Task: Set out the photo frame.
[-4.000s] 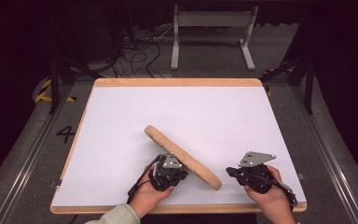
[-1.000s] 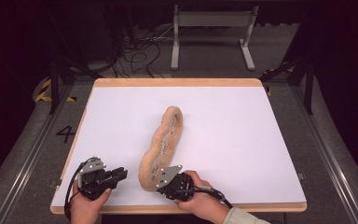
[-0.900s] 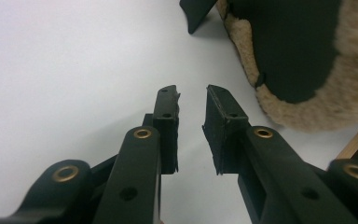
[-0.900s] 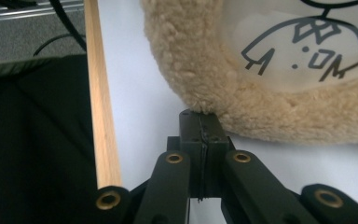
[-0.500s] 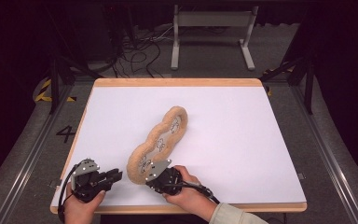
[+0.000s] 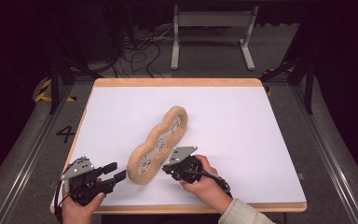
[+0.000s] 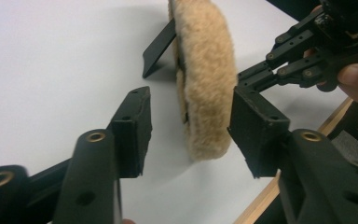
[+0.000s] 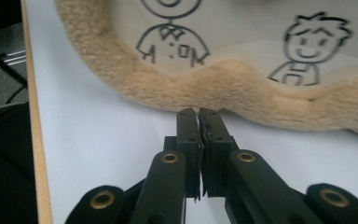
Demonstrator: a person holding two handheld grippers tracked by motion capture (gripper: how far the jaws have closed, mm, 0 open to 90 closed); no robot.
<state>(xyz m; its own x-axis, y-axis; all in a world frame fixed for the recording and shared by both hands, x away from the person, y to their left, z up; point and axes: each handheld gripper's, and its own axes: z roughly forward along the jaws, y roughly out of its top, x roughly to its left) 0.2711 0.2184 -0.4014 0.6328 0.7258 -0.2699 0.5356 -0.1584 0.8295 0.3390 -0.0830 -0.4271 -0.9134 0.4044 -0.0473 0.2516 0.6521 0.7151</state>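
Eyeing the fluffy tan cushion (image 6: 159, 144) lying diagonally on the bench (image 6: 261, 154), we've got its near end sitting between our left tongs (image 6: 114, 171), whose jaws have just been opening, while our right tongs (image 6: 166, 169) stay pinched together beside its rim, holding nothing.

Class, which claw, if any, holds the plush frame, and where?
Left claw: nothing; jaws just opened, astride the plush frame's near end. Right claw: shut at its fluffy rim; a pinch cannot be told.
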